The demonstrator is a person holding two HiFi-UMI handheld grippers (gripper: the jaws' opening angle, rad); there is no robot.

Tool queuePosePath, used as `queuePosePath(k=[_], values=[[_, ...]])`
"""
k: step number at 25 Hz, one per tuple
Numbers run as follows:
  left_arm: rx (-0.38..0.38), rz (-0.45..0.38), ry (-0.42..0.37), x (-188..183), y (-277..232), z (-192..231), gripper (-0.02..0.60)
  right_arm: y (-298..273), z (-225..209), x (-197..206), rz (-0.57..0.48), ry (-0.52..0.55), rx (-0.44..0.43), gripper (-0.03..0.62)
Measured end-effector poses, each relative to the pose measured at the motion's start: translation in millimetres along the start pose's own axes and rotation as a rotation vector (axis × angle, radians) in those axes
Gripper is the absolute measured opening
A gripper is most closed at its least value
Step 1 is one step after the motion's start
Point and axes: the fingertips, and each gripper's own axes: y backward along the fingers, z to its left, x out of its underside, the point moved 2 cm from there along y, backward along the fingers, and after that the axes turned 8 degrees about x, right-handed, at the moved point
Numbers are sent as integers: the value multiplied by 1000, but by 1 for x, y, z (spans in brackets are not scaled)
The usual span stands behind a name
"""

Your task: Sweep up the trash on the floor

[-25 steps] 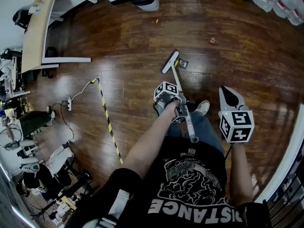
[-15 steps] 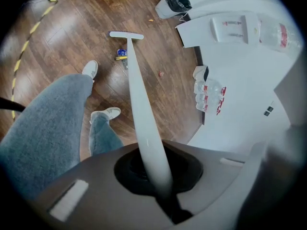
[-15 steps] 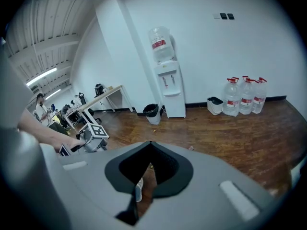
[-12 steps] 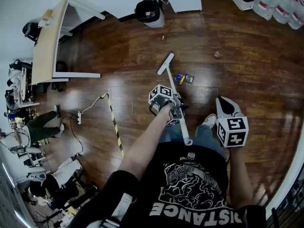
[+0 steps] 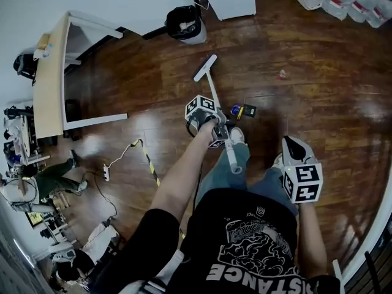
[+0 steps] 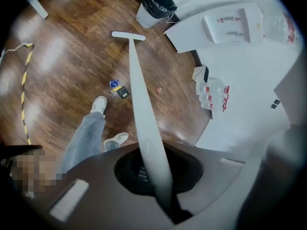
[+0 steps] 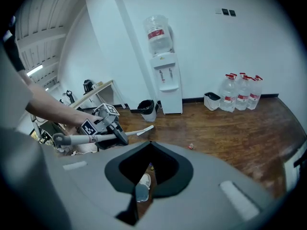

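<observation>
Two claws are mine. My left claw [image 5: 215, 130] is clamping tight round the broom [image 5: 213, 94], a slim, smooth, pale pole ending in a flat, narrow white head. That head is down at the floor [image 5: 318, 97], which is glossy dark wood planks; whether it is touching, I cannot tell. A crumpled blue bit [image 5: 236, 109] and a flat black square [image 5: 249, 110] are lying side by side just right of the pole, near my white shoe [image 5: 236, 135]. A reddish scrap [image 5: 281, 75] is lying well apart, further right. My right claw [image 5: 293, 143] is hanging at my side, its tapered jaws drawn together on nothing. A round bin [image 5: 185, 24] with a black liner is standing beyond the broom head.
</observation>
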Motion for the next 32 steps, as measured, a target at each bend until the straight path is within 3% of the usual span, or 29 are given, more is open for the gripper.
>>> queuePosePath(k=[8,14,22,28,32], values=[[-127,49,-83,-102,31,7,8,-44,45,-19,34,-26,55,-3],[-156,90,-79,-135,35,18,6,-59,55,-19,65,-41,92,-3],[-120,115,-90,-114,7,38,8,-35,49,-7,91,-66,112,-3],[-141,169,-93,-60,-10,67,8,-15,52,9,65,-29,75,-3],[-116,180,-83,-16,-22,77,8,8,44,26,54,0,64,-3]])
